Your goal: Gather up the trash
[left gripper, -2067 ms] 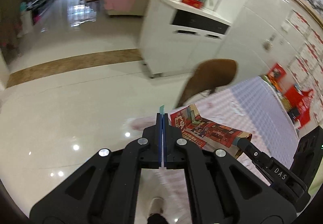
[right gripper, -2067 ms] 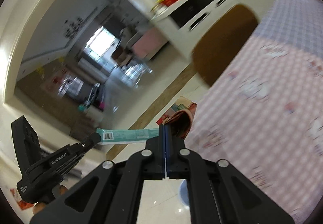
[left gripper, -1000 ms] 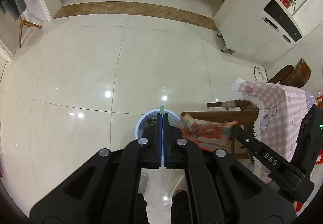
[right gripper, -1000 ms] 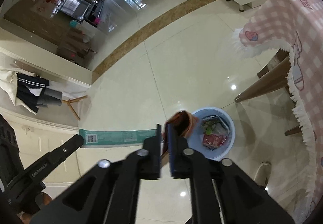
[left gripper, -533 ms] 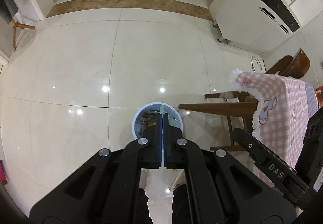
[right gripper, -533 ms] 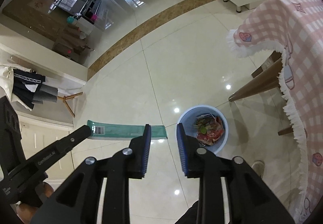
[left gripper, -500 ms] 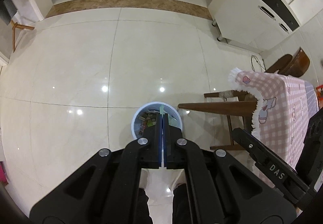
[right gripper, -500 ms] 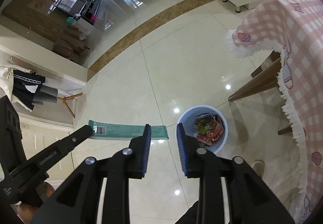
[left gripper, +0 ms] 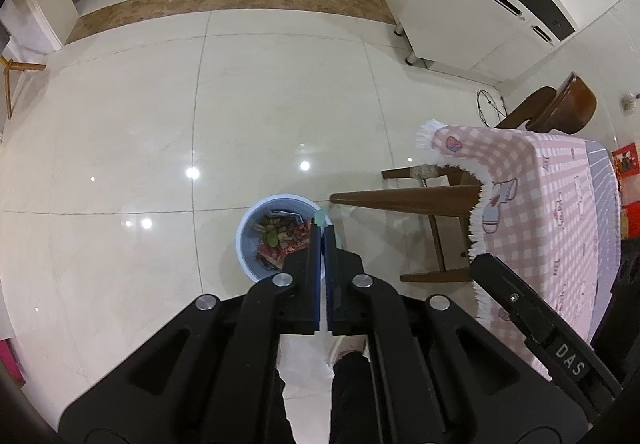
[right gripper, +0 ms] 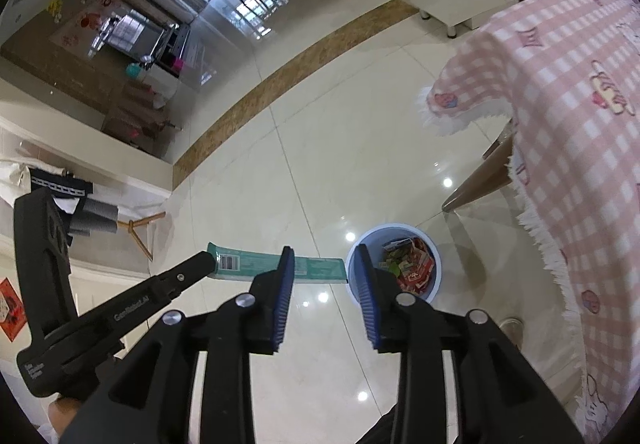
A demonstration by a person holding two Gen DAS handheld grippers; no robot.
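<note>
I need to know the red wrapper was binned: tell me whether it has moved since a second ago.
Yes. It has left the right claw, now open and empty, and lies inside the blue bin on the floor.

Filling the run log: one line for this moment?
left gripper: shut on teal wrapper | right gripper: opening, empty | blue bin: holds red packet

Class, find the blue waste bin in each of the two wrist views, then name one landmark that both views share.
Left wrist view: blue waste bin just below centre, partly behind the left gripper.
Right wrist view: bin right of centre, low, past the right gripper.
Shared landmark: the pink checked tablecloth.
</note>
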